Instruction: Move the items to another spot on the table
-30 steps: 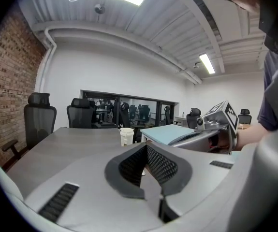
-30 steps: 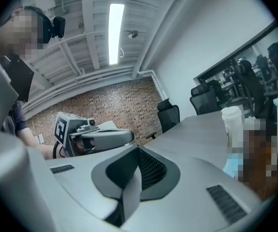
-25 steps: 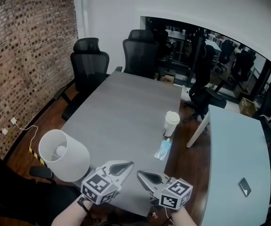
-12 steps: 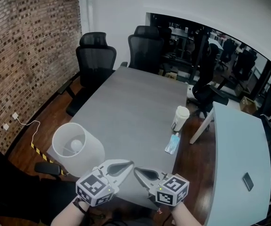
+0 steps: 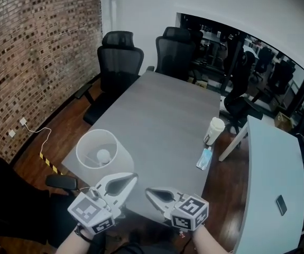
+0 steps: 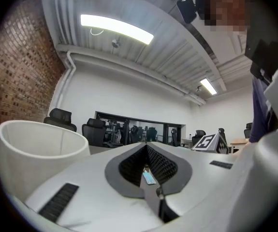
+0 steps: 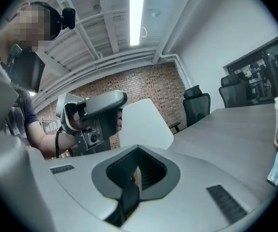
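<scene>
At the table's near edge: both claws shut and empty, nothing yet taken up.
Lamp (image 5: 97, 151) appears to stand at the near-left corner of the table (image 5: 157, 110). Left gripper (image 5: 134, 177) and right gripper (image 5: 148, 191) hover near it, jaws together. Cup (image 5: 213, 130) and blue packet (image 5: 204, 158) sit at the right edge. Risk: a closed claw nudging lamp or cup overboard.

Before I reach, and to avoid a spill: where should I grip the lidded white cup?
Probably take the cup at mid body, just below the lid, coming level from the near side with the right gripper. It stands upright near the table's right edge and looks slim. The blue packet lies just before it, so approach above that.
</scene>
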`<state>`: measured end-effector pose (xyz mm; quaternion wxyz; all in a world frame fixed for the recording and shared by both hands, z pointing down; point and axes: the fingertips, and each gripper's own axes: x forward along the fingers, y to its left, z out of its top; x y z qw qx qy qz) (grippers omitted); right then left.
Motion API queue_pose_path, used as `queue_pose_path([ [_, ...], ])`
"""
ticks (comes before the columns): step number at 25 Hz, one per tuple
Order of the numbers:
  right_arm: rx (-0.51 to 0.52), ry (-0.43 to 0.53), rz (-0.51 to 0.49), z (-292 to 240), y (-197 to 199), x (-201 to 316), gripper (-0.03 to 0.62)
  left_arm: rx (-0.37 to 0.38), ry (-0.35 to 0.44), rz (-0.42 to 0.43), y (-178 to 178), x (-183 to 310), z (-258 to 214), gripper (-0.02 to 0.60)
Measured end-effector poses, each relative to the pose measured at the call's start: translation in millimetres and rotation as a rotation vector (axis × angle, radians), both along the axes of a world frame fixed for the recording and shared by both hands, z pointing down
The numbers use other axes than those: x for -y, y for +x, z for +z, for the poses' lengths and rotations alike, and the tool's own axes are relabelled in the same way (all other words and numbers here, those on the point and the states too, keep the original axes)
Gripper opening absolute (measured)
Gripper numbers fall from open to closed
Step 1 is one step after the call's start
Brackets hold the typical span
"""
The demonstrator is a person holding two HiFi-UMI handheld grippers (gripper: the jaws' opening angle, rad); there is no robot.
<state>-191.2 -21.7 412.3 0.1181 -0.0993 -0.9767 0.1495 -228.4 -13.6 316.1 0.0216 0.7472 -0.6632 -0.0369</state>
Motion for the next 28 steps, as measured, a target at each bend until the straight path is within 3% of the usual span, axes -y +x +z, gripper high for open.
queue_pose_path([
  [4,-0.004,0.002,-0.03,-2,-9,-15,0.009,-0.041,0.09,-0.089,-25,-31,-25,0.003],
  [10,-0.014,0.007,-0.073,-2,-25,-38,0.009,-0.001,0.133,-0.218,-60,-75,-36,0.003],
  [21,-0.045,0.028,-0.169,8,-66,-95,0.009,0.031,0.11,-0.439,-127,-160,-9,0.003],
  [25,-0.053,0.037,-0.21,9,-75,-116,0.009,0.108,0.054,-0.53,-140,-188,10,0.003],
  [28,-0.063,0.052,-0.246,13,-76,-130,0.009,0.147,-0.006,-0.549,-138,-200,30,0.003],
])
